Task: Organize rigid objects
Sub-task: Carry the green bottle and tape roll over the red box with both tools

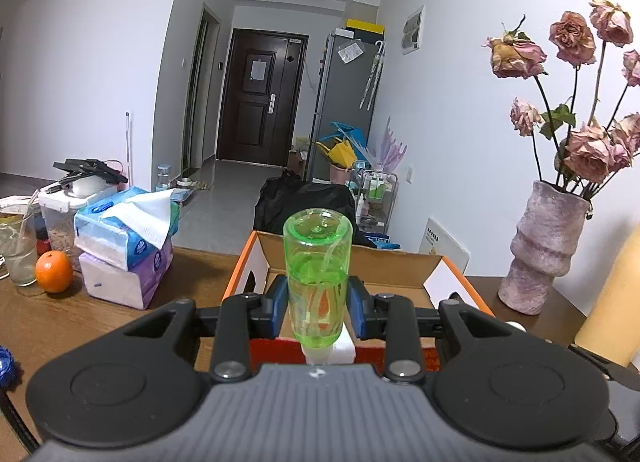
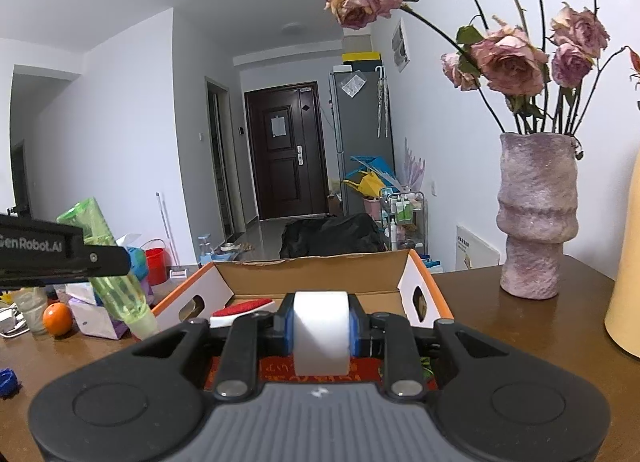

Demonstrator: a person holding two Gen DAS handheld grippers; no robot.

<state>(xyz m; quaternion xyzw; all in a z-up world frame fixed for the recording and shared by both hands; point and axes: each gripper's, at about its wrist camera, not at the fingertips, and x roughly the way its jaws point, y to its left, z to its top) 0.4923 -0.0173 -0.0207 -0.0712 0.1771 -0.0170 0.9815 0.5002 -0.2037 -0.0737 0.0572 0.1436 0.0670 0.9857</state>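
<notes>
Both hand-held grippers hover over brown wooden table (image 1: 80, 314).

Green translucent spray bottle (image 1: 318, 278): part-filled with liquid, dip tube visible, base pointing away and tilted up, white cap end (image 1: 330, 350) nearest the camera, over the box. White cylindrical object (image 2: 321, 332): above the box's near edge. Open orange-and-white cardboard box (image 2: 424, 282) on wooden table; red-topped white item (image 2: 244, 308) lies inside.

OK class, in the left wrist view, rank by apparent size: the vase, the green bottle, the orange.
1. Vase and green bottle: look about alike; the bottle, held in the left gripper, is nearer the camera, so unranked.
2. Orange: clearly smallest.
</notes>
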